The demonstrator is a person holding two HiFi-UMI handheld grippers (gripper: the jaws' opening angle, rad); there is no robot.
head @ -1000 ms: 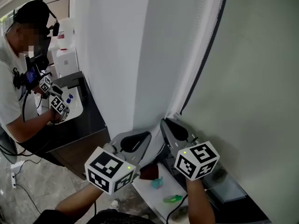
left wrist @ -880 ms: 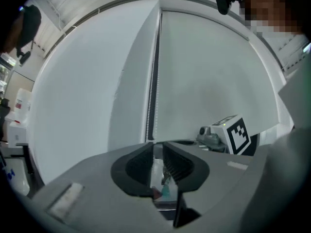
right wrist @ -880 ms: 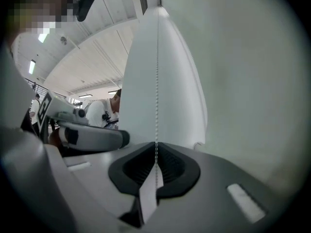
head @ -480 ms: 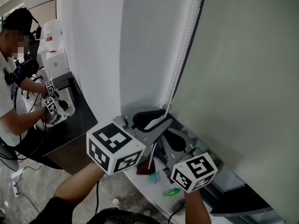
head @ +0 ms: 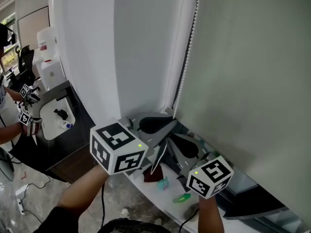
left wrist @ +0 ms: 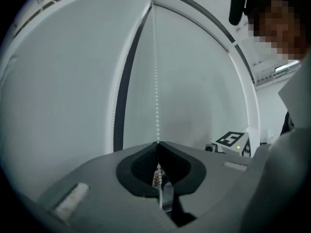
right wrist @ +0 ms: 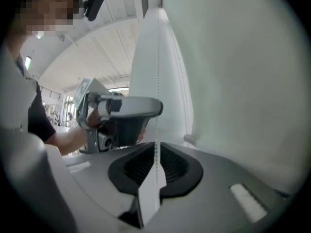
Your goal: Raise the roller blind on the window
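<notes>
Thin white beaded chain [left wrist: 155, 81] down frame centre, against smooth matte grey roller blind [head: 243, 72]. Closing onto it, left gripper [left wrist: 156, 143]; pinching it lower down, right gripper [right wrist: 156, 144], ribbed black pads.

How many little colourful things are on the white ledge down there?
3: a dark red one, a teal one just right of it, and a green one farther right. More may be hidden.

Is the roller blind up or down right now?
Down: the roller blind hangs lowered, its fabric covering everything visible right of the bead chain.
</notes>
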